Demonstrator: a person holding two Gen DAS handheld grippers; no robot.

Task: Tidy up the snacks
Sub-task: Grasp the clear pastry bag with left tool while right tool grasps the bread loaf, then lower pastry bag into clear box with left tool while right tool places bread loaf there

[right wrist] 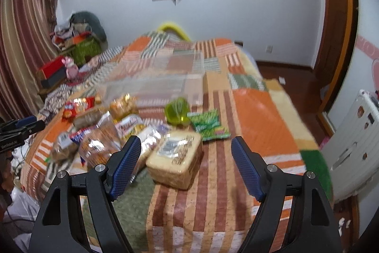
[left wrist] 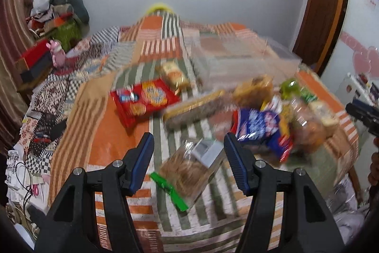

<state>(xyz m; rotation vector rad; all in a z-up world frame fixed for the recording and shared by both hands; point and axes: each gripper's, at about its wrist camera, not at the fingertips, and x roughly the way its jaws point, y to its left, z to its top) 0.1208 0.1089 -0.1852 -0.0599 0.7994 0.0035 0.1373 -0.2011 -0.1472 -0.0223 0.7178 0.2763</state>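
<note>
A: Bed under an orange, green and white striped patchwork cover. Landmark is the clear plastic bin, standing open on the cover towards the far wall.

B: Snacks?

A: All on the cover, on the near side of the bin, none seen inside it. Red flat biscuit packet lies near-left of the bin; a small tan wrapped pack sits between that packet and the bin. A long brown and yellow packet lies just nearer than the bin's front wall. Blue and white crinkly bag rests in the heap near-right of it.

B: Right-hand view?

A: Lime-green plastic cup just before the bin's front wall. Green printed pouch beside it, touching or nearly so; blur prevents certainty. Pale square bread block in clear wrap with a white label lies nearer still.

B: Grippers?

A: Left gripper: jaws spread, nothing pinched. Clear bag of brown biscuits with a green clip lies on the cover seen between them, apart from both pads. Right gripper: jaws spread, empty, above the bread block, pads clear of it.

B: Image quality?

A: Motion blur in both views; labels unreadable.
</note>
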